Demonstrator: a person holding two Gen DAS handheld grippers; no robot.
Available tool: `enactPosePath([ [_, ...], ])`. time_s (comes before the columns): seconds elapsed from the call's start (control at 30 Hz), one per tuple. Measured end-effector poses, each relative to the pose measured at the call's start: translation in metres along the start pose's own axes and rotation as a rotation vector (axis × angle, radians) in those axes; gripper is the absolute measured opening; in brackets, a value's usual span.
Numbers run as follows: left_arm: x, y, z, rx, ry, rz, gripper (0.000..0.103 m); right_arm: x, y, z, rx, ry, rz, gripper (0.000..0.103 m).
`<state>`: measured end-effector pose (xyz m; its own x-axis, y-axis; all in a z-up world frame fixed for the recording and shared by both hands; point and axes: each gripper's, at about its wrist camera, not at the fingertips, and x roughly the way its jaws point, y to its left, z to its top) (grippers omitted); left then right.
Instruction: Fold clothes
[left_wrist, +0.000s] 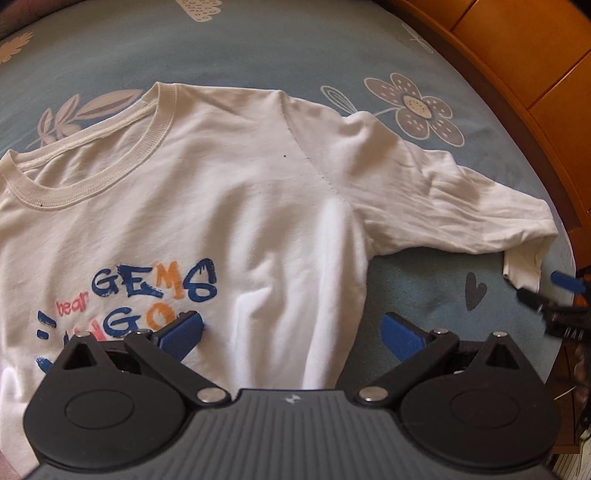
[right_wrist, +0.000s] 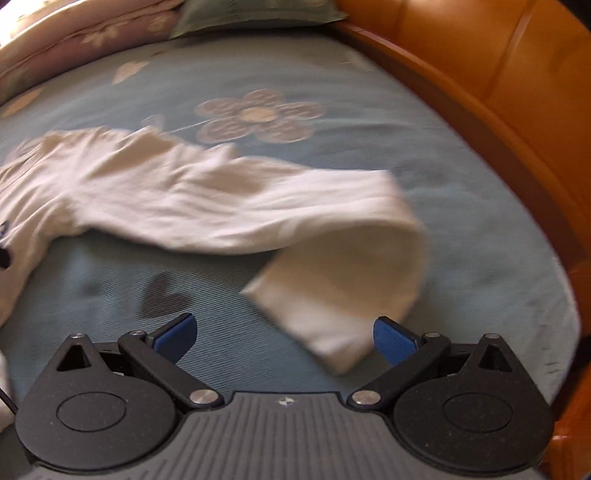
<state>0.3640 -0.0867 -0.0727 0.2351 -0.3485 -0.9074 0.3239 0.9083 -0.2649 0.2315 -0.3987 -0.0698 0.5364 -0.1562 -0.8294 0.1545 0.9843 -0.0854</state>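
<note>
White cotton t-shirt with printed lettering (left_wrist: 192, 206) lies flat on blue floral bedsheet (left_wrist: 258, 40). Sleeve (right_wrist: 229, 199) runs rightward, cuff curled just ahead of right gripper (right_wrist: 282, 338), the nearer one. Left gripper (left_wrist: 291, 332) over the torso hem. Both wide open, empty.

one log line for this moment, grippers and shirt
left hand-held gripper: open, over shirt side | right hand-held gripper: open, at sleeve end, curled under | shirt print-up on bed | unfolded
</note>
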Motion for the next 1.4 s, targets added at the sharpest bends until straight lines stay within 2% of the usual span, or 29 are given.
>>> enactPosePath([
  [0.1,0.002,-0.001,0.0,0.006,0.008,0.006,0.102,-0.004,-0.028,0.01,0.049,-0.064,-0.024,0.103],
  [0.2,0.004,-0.002,0.0,0.008,0.011,0.011,0.102,-0.004,-0.044,0.027,0.087,-0.115,0.01,0.103],
  [0.3,0.004,-0.002,0.0,0.012,0.013,0.014,0.102,0.008,-0.049,0.047,0.116,-0.131,0.081,0.103],
  [0.4,0.002,-0.002,0.0,0.01,0.013,0.011,0.102,0.026,-0.047,0.063,0.12,-0.099,0.13,0.103],
  [0.57,-0.002,0.002,-0.002,0.0,0.001,0.015,0.102,0.031,-0.027,0.067,0.115,-0.058,0.226,0.103],
  [0.93,-0.007,0.019,-0.003,-0.05,-0.02,0.029,0.102,0.02,0.035,0.044,0.052,0.028,0.378,0.103],
  [1.1,-0.006,0.025,-0.006,-0.06,-0.02,0.031,0.102,0.024,0.061,0.036,0.008,0.099,0.449,0.103],
  [1.27,-0.007,0.028,-0.006,-0.064,-0.021,0.029,0.102,0.014,0.068,0.03,-0.027,0.15,0.511,0.103],
  [1.4,-0.006,0.03,-0.007,-0.081,-0.02,0.025,0.102,0.0,0.058,0.018,-0.005,0.181,0.508,0.103],
])
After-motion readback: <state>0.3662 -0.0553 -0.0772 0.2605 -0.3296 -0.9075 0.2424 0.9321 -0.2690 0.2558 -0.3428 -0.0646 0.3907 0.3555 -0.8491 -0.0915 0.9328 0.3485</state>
